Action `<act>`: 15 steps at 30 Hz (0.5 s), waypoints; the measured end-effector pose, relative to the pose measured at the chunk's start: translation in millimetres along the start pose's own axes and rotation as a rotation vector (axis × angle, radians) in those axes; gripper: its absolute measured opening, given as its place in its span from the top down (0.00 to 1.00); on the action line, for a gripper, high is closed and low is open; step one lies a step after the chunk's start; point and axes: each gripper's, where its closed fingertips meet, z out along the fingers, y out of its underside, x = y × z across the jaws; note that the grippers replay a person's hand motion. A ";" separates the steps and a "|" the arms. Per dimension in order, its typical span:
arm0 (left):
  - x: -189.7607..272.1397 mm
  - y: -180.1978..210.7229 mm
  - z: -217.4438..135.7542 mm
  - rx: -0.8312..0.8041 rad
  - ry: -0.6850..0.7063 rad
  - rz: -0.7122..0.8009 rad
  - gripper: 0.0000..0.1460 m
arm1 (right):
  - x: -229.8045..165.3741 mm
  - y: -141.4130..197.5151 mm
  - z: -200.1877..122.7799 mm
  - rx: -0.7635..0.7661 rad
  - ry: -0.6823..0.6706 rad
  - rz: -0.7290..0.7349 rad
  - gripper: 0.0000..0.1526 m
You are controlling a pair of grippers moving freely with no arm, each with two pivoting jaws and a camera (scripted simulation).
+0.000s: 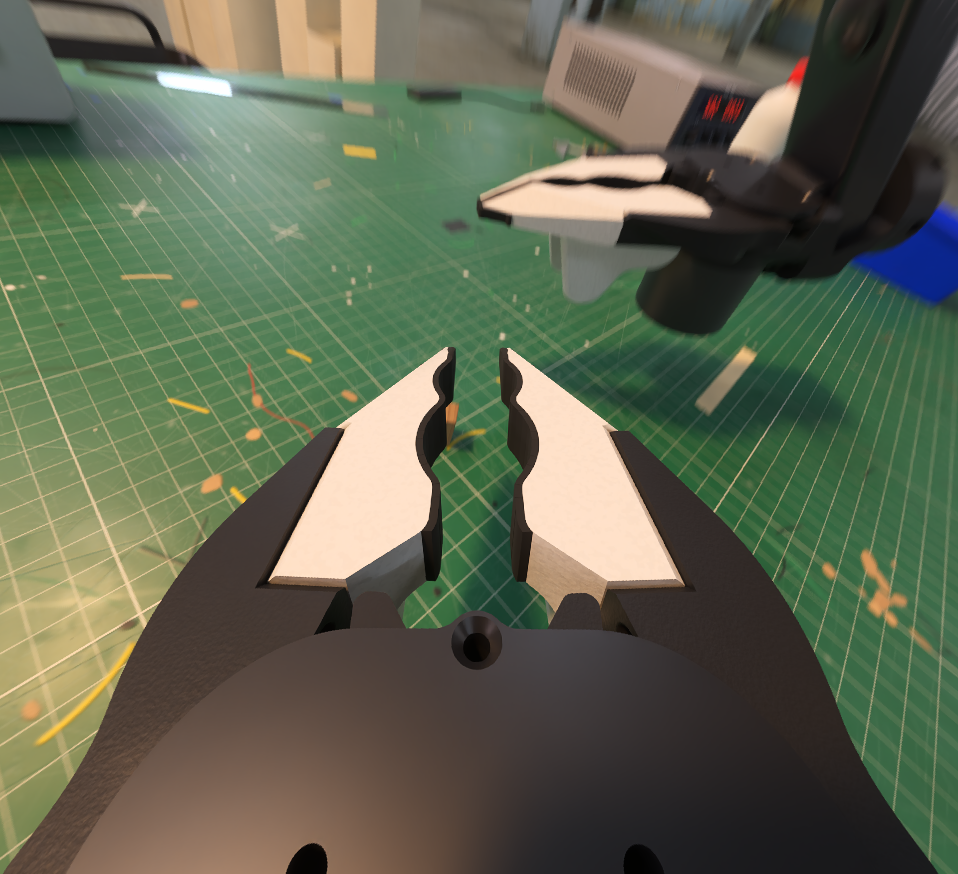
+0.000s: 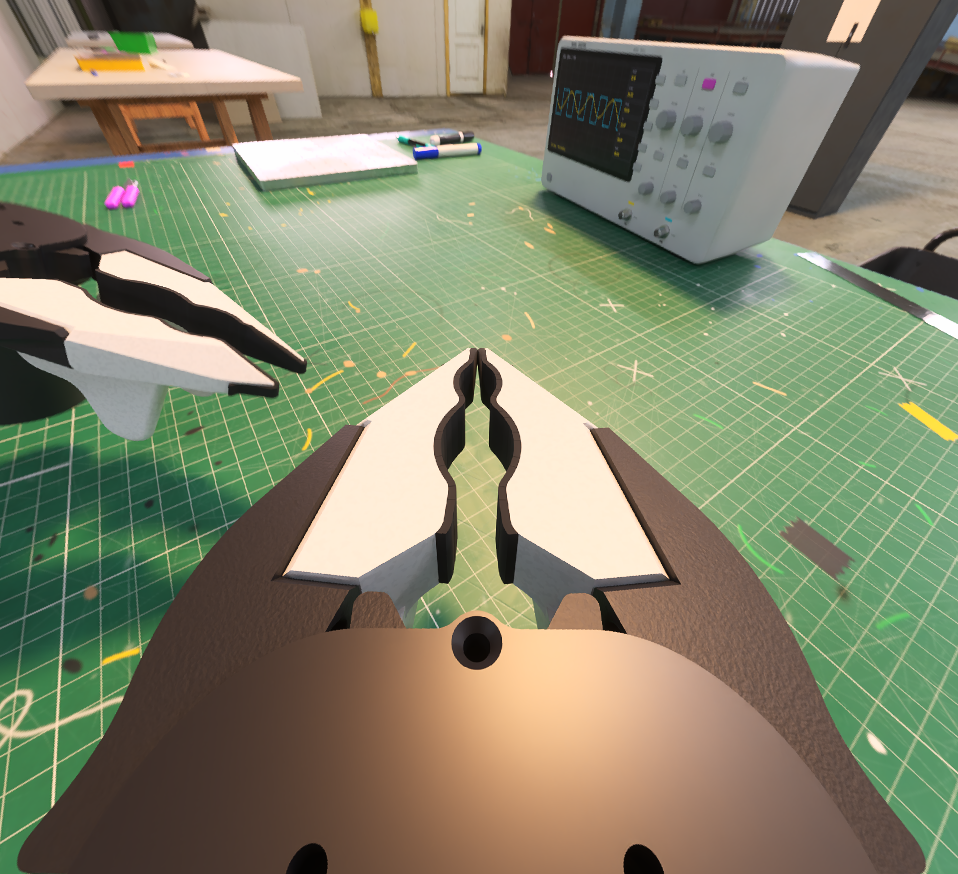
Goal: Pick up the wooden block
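Above green mat, left tool parted, right tool seemingly closed

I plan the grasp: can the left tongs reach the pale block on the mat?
Probably yes: the left tongs stand open, and only mat lies between them and the block.

I see electronics workshop: green gridded cutting mat strewn with wire offcuts, oscilloscope on bench, markers beside white slab, wooden worktable behind, concrete floor, bare walls.
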 end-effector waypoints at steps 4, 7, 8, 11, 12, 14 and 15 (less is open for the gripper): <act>-4.1 20.3 6.6 -0.199 -0.040 0.104 0.88 | 3.2 7.4 1.3 -0.052 0.023 -0.016 1.00; -8.4 26.7 13.1 -0.269 -0.077 0.167 0.88 | 7.2 11.6 1.4 -0.073 0.036 0.003 1.00; -9.3 30.3 16.0 -0.302 -0.082 0.186 0.88 | 8.3 12.2 1.0 -0.073 0.036 0.013 1.00; -10.7 43.9 23.5 -0.420 -0.080 0.239 0.87 | 10.4 11.5 -0.9 -0.061 0.026 0.045 1.00; -11.0 45.9 24.7 -0.444 -0.082 0.254 0.87 | 10.8 11.4 -1.4 -0.056 0.022 0.053 1.00; -11.9 45.9 25.3 -0.463 -0.101 0.284 0.87 | 11.1 11.3 -2.4 -0.051 0.015 0.062 1.00; -12.7 45.7 25.8 -0.470 -0.111 0.297 0.87 | 10.9 11.4 -2.7 -0.051 0.012 0.064 1.00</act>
